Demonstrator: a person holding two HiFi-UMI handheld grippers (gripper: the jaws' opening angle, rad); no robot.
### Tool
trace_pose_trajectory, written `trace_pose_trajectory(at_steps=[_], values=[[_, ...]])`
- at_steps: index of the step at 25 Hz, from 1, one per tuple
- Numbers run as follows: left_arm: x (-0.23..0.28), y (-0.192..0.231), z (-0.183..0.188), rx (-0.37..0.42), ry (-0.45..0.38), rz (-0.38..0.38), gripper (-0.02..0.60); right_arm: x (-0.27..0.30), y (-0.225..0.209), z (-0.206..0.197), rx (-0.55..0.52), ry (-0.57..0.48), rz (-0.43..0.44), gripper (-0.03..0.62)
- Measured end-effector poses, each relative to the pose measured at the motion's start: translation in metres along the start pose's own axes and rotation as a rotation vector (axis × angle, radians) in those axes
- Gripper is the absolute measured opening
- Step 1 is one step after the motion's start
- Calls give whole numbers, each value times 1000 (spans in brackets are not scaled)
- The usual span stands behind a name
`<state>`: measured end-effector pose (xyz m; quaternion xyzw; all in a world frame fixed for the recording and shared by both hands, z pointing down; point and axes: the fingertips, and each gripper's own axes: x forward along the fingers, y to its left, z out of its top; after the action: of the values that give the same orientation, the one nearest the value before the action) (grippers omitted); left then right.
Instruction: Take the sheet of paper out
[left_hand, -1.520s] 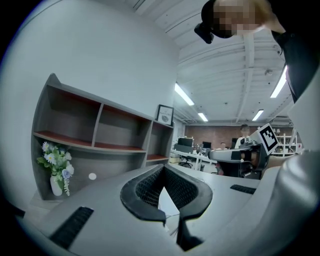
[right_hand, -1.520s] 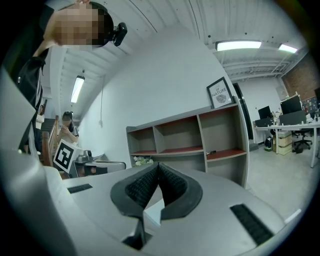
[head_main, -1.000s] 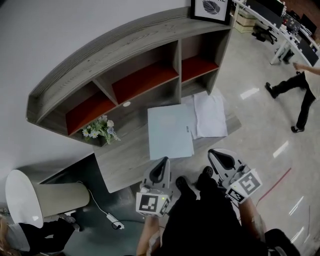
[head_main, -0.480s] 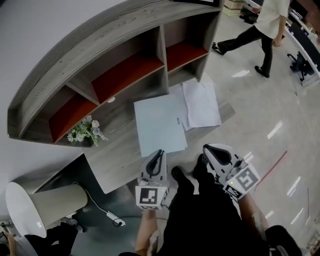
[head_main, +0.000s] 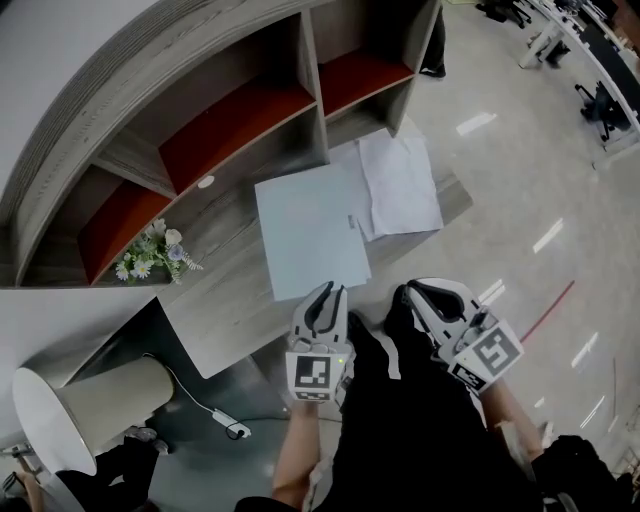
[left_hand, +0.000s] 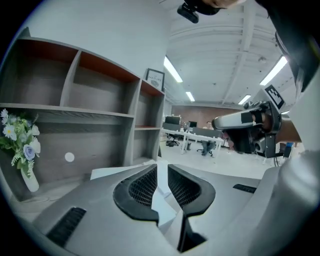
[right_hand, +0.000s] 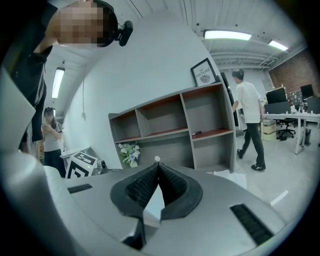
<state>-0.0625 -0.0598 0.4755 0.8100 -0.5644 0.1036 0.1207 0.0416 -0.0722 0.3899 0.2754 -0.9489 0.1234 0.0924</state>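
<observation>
Overhead: left gripper (head_main: 326, 296) and right gripper (head_main: 421, 293) at the desk's (head_main: 228, 303) near edge.
Left jaws just opening, slightly apart, empty; right jaws clenched, empty.

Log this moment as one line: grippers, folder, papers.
left gripper: jaws just opening, nothing between | right gripper: shut, empty | blue folder: flat on desk | white sheets: beside it
</observation>
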Motion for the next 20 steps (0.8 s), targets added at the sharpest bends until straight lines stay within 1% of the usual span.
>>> trace_pose_trajectory(at_steps=[3, 6, 8, 11, 16, 20], values=[[10, -4, -16, 19, 31, -17, 72, 2, -1, -7, 2, 12, 4, 14], [19, -10, -32, 34, 38, -49, 110, 4, -1, -13, 5, 20, 3, 14], [25, -13, -47, 81, 73, -65, 138, 6, -3, -16, 11, 18, -1, 14], [35, -16, -67, 177, 123, -69, 168, 6, -5, -24, 18, 38, -5, 14], [49, -24, -103, 257, 190, -93, 217, 3, -9, -36, 24, 70, -15, 14], [58, -27, -125, 342, 235, -103, 237, 4, -13, -44, 39, 85, -23, 14]])
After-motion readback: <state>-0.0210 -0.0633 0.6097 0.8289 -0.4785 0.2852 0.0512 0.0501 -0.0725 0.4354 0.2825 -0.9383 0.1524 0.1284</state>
